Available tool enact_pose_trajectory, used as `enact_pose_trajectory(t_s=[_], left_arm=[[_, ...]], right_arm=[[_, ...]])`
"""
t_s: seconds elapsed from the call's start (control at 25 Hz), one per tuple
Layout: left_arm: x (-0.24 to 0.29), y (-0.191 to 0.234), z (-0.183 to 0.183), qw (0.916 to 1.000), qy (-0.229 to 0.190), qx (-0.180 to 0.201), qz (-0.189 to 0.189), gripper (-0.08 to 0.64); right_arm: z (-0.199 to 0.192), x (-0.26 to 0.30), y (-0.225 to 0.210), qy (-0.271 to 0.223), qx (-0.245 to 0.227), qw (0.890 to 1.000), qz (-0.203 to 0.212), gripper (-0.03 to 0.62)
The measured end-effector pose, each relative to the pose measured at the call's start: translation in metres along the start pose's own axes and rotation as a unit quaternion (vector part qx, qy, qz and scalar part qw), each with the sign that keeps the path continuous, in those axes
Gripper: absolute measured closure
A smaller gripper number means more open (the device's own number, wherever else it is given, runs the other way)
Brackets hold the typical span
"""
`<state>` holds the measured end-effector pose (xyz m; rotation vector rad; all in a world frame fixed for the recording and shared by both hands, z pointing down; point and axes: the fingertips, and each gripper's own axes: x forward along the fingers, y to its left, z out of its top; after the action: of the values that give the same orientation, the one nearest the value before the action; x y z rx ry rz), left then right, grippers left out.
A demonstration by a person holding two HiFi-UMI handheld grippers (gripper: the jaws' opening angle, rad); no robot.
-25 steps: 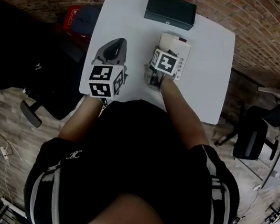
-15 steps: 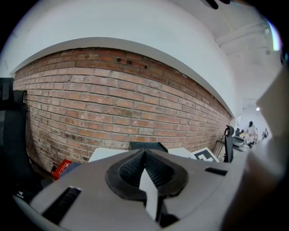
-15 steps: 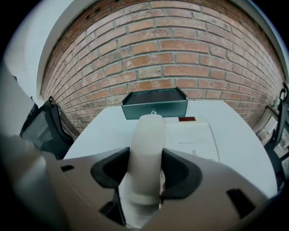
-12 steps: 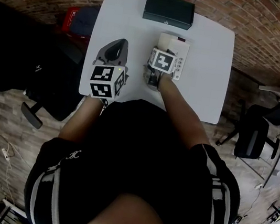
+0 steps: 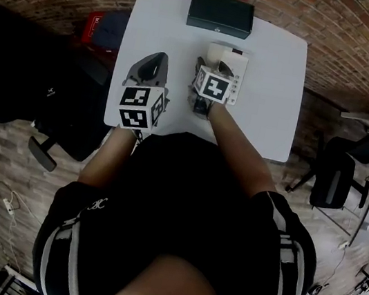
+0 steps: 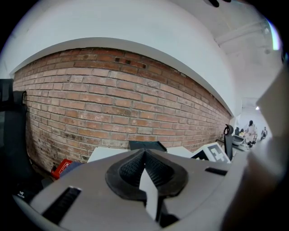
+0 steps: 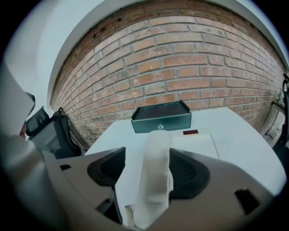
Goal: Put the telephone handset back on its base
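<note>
The white telephone handset [image 7: 156,171] lies lengthwise along the left side of its white base [image 7: 198,142] on the white table [image 5: 271,88]. My right gripper [image 7: 149,173] straddles the handset and its jaws are opening. A strip of table shows between the left pad and the handset, while the right pad stands close beside it. In the head view the right gripper [image 5: 213,62] sits over the near end of the base [image 5: 233,64] and hides most of the handset. My left gripper [image 5: 159,56] rests shut and empty at the table's left, pads meeting at the tips.
A dark green box [image 5: 221,13] lies at the table's far edge, in front of the brick wall. A red item [image 5: 93,23] and a black chair [image 5: 16,66] stand left of the table. Another chair [image 5: 333,179] is to the right.
The right gripper has shifted slightly towards me over the phone. The left gripper has stayed where it was.
</note>
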<state>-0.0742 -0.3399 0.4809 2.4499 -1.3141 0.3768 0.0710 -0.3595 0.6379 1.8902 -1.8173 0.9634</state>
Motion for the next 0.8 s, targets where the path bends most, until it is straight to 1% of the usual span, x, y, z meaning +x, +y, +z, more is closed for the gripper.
enact_pose_trajectory(t_s=[0.12,0.24,0.28,0.32,0.44,0.56,0.68,0.8], left_arm=[[0.0,0.0,0.003,1.0,-0.003,0.001,0.0,0.558],[0.003,-0.002,0.006,1.0,-0.007,0.003,-0.001,0.558],[0.004,-0.003,0.008,1.0,-0.008,0.004,-0.003,0.558],[0.005,-0.004,0.01,0.9999,-0.01,0.005,-0.005,0.557],[0.009,-0.007,0.015,0.9998,-0.016,0.009,-0.01,0.558],[0.014,-0.015,0.022,0.9995,-0.022,0.013,-0.021,0.558],[0.017,-0.031,0.032,0.9986,-0.031,0.021,-0.037,0.557],[0.016,-0.048,0.043,0.9972,-0.043,0.03,-0.053,0.558]], right_arm=[[0.022,-0.019,0.004,-0.056,0.011,0.998,0.026,0.337],[0.051,-0.05,0.002,-0.118,0.022,0.991,0.054,0.348],[0.061,-0.062,0.002,-0.138,0.017,0.989,0.058,0.436],[0.07,-0.074,0.002,-0.156,0.004,0.986,0.061,0.574],[0.096,-0.109,0.013,-0.206,-0.052,0.975,0.069,0.592],[0.119,-0.143,0.018,-0.259,-0.087,0.96,0.062,0.594],[0.139,-0.173,0.01,-0.3,-0.095,0.948,0.043,0.594],[0.157,-0.204,-0.014,-0.348,-0.088,0.933,-0.003,0.594]])
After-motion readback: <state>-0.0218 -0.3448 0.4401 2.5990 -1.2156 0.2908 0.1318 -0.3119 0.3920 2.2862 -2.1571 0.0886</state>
